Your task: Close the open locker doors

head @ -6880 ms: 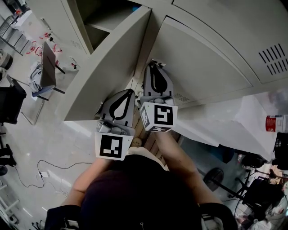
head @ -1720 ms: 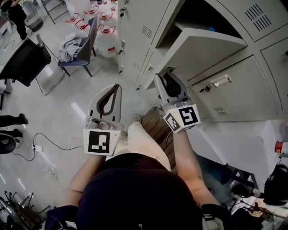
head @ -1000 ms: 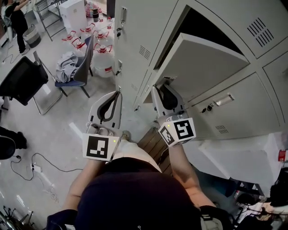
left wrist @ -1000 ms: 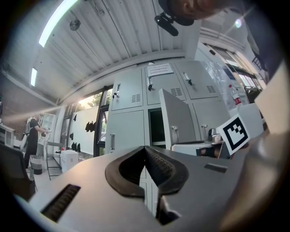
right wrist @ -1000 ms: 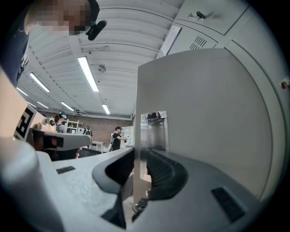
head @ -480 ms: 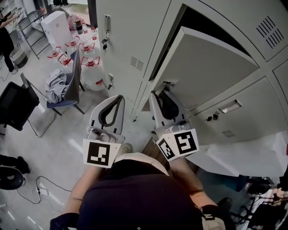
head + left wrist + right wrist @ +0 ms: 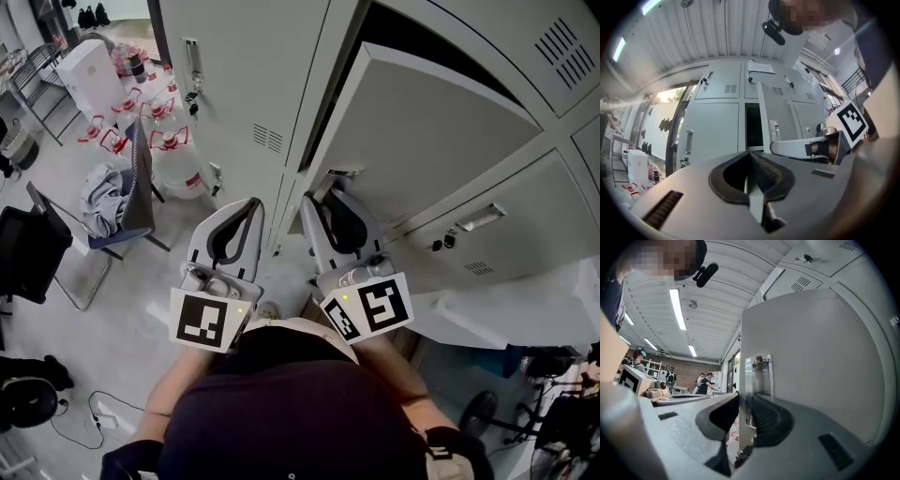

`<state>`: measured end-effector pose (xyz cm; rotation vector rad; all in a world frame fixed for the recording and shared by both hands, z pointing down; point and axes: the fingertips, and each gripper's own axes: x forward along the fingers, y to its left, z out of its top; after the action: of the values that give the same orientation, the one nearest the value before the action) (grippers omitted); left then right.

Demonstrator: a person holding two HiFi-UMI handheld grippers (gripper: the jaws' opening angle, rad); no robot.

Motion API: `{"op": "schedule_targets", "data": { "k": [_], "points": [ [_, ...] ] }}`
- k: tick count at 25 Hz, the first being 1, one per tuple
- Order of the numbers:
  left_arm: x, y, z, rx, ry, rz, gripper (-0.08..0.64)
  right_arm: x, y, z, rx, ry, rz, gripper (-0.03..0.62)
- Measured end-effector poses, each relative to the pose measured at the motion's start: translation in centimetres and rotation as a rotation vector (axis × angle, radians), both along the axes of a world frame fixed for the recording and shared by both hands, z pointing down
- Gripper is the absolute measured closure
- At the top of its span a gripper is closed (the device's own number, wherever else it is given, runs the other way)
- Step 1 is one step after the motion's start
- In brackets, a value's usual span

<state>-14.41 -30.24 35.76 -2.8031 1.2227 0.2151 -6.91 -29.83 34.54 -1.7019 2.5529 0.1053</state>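
Grip on locker door (image 7: 441,141): right gripper (image 7: 317,192), mid frame, has jaws clamped on the door's edge by the latch (image 7: 343,172), so it can swing it shut. Jaws of left gripper (image 7: 247,202) are pressed together w/ nothing in them; it just waits beside. Door's upper right, part open. Vs approx 2 sec ago it's nearer shut & the dark gap (image 7: 422,42) is thinner.

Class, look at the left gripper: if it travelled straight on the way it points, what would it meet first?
Most likely the dark opening of the open locker, beside its open door; the left gripper points at it. Nothing shows in between, though depth is hard to judge.
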Motion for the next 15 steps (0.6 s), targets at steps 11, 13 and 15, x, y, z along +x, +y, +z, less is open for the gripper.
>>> {"op": "schedule_targets", "data": {
  "k": [11, 13, 15],
  "points": [
    [0.6, -2.4, 0.2, -0.018, -0.012, 0.067, 0.557, 0.5, -2.0, -0.1, 0.007, -0.006, 0.066, 0.508],
    [0.7, -2.9, 0.1, -0.017, -0.012, 0.091, 0.557, 0.5, -2.4, 0.0, 0.004, -0.007, 0.09, 0.509],
    [1.1, -3.5, 0.0, -0.013, -0.016, 0.124, 0.557, 0.7, -3.0, 0.0, -0.002, -0.009, 0.115, 0.509]
  ]
}}
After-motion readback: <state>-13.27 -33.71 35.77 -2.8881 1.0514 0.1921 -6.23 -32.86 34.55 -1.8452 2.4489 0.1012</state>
